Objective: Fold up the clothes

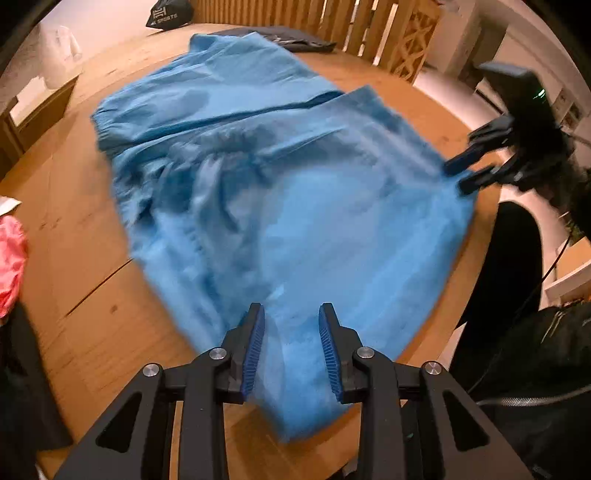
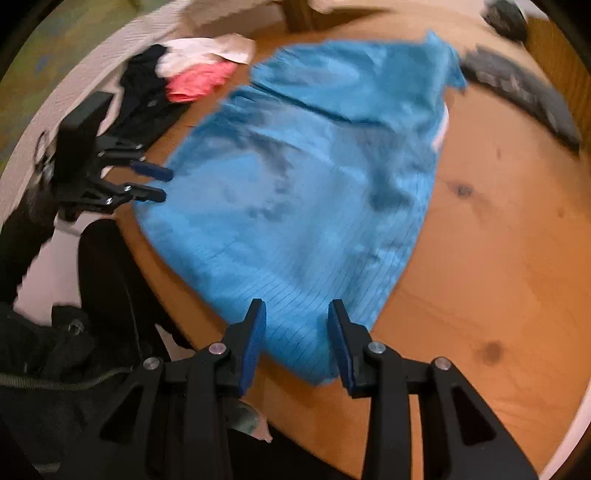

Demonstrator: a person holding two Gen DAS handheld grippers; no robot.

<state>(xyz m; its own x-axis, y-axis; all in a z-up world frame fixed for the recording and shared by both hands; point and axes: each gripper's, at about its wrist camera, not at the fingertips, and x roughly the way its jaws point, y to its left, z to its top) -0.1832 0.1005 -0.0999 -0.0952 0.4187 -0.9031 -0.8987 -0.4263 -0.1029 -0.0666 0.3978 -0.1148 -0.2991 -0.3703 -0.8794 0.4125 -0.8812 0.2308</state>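
Note:
A blue garment (image 1: 280, 177) (image 2: 314, 166) lies spread and wrinkled on the round wooden table (image 1: 74, 229) (image 2: 498, 240), its near hem hanging toward the table edge. My left gripper (image 1: 291, 317) is open, and the near hem runs between its blue pads. My right gripper (image 2: 296, 308) is open too, with the striped hem corner between its fingers. Each gripper shows in the other's view at the cloth's side edge: the right gripper (image 1: 458, 173) and the left gripper (image 2: 162, 182), fingers slightly apart. Both views are motion-blurred.
A pink garment (image 1: 11, 258) (image 2: 195, 83) and black clothes (image 2: 147, 96) lie at the table's left side. A dark grey garment (image 1: 295, 38) (image 2: 517, 96) sits at the far side. A slatted wooden railing (image 1: 351, 26) stands behind. A black chair back (image 1: 509, 266) is close to the near edge.

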